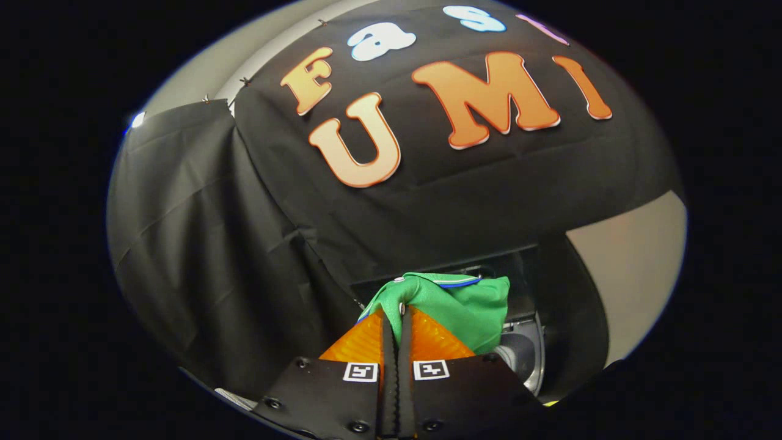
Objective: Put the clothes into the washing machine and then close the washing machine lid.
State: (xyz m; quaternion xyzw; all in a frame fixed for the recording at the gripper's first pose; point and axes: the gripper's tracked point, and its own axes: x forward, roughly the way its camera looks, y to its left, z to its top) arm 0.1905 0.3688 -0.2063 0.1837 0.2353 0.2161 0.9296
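Rec booth: black cloth wall (427, 201), washing machine (522, 351).

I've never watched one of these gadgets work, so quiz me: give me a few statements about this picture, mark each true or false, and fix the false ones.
1. The gripper has its jaws closed on a green garment. True.
2. The green garment is folded flat on a table. False: it hangs bunched from the jaws, held up in the air.
3. The garment has a blue trim along one edge. True.
4. The garment is already deep inside the washing machine. False: it is held just ahead of the jaws, with the machine's grey rounded part beyond and lower.
5. The jaws are spread wide apart. False: they sit nearly together, pinching cloth.
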